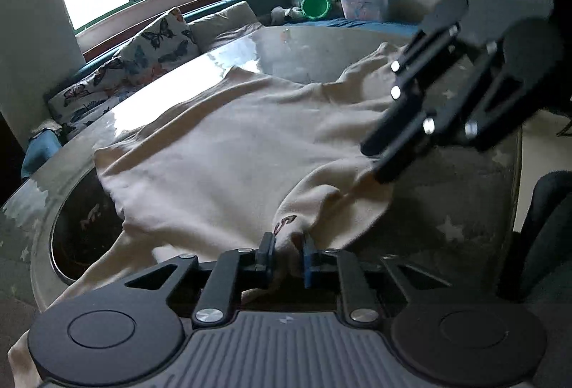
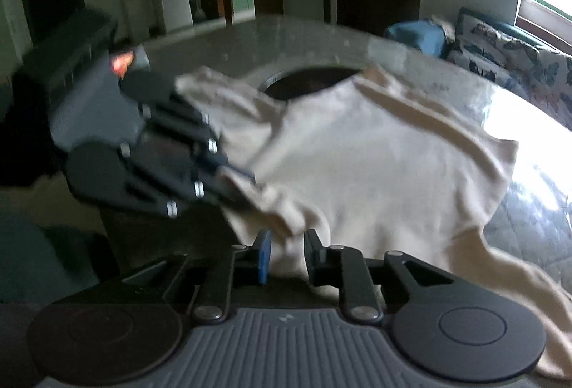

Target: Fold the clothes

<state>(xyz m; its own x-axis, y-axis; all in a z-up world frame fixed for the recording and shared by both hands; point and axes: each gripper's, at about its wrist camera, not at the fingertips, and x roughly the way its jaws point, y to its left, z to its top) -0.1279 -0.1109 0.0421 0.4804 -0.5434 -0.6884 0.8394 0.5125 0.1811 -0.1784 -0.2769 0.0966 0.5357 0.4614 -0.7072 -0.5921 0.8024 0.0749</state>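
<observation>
A cream garment (image 1: pixel 228 152) lies spread over a round glass-topped table (image 1: pixel 293 48), rumpled at its near edge. My left gripper (image 1: pixel 289 254) is shut on a bunched bit of that near edge, which bears a small printed mark. In the left wrist view my right gripper (image 1: pixel 375 170) comes in from the upper right, its fingertips pinching cloth close by. From the right wrist, the right gripper (image 2: pixel 286 254) is shut on a fold of the garment (image 2: pixel 375 155), and the left gripper (image 2: pixel 236 178) grips the same edge just to the left.
A dark round opening (image 2: pixel 307 82) shows in the table under the cloth. Beyond the table runs a bench with butterfly cushions (image 1: pixel 143 59), a green bowl (image 1: pixel 314 6), a clear storage box (image 1: pixel 368 3) and soft toys. A dark chair (image 1: pixel 543 230) stands at the right.
</observation>
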